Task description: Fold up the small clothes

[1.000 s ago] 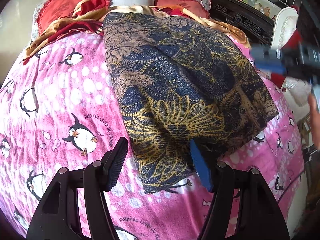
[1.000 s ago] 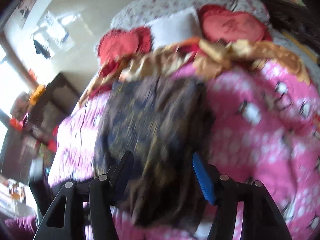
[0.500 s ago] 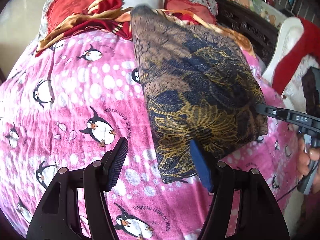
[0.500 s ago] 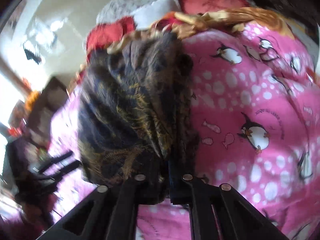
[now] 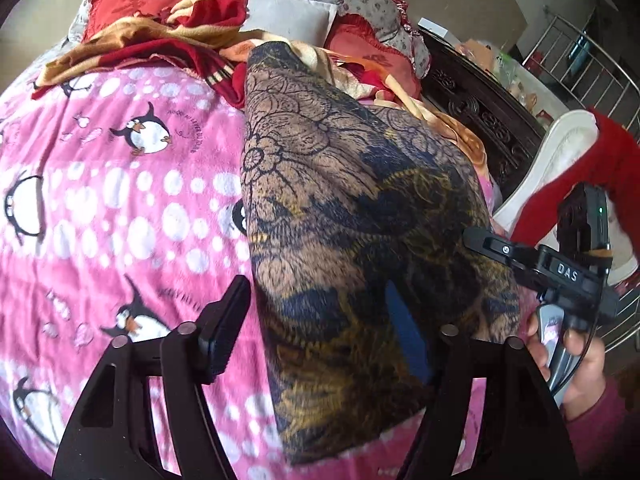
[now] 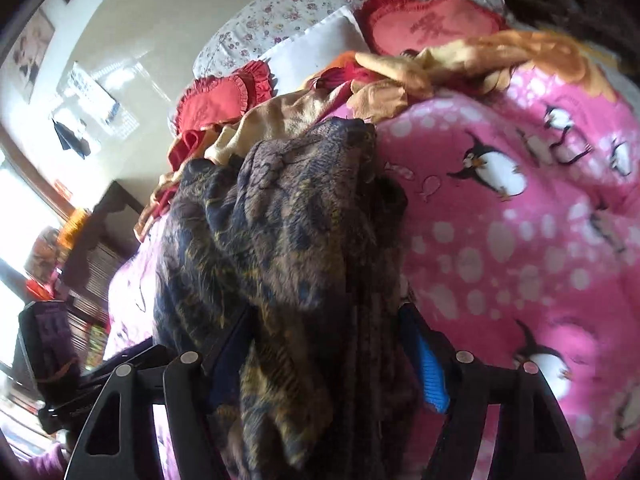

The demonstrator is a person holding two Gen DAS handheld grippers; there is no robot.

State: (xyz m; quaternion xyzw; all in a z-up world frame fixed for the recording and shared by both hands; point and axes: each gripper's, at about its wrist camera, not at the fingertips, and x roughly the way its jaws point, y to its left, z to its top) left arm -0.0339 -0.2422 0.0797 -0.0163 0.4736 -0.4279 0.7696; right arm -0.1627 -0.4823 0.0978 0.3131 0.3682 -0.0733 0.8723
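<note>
A dark garment (image 5: 360, 216) with navy, brown and gold flowers lies folded lengthwise on the pink penguin blanket (image 5: 100, 208). My left gripper (image 5: 316, 336) straddles its near end and its jaws are opening. The black left finger is clear of the cloth and the blue right pad (image 5: 404, 336) lies against it. A hand holds my right gripper (image 5: 500, 248) at the garment's right edge. In the right wrist view the garment (image 6: 288, 232) is bunched between the fingers of the right gripper (image 6: 328, 356). Those jaws are opening, with the blue pad (image 6: 430, 372) set apart from the cloth.
Red heart pillows (image 5: 148, 0), a white pillow (image 5: 288, 16) and a crumpled red-and-gold blanket (image 5: 132, 44) lie at the head of the bed. Dark carved furniture (image 5: 480, 112), a white chair with a red cloth (image 5: 568, 160) and a metal railing stand to the right.
The right gripper closed on the garment's edge and now has its jaws apart again. It came down beside the garment. The left gripper shifted across the bed and opened slightly wider.
</note>
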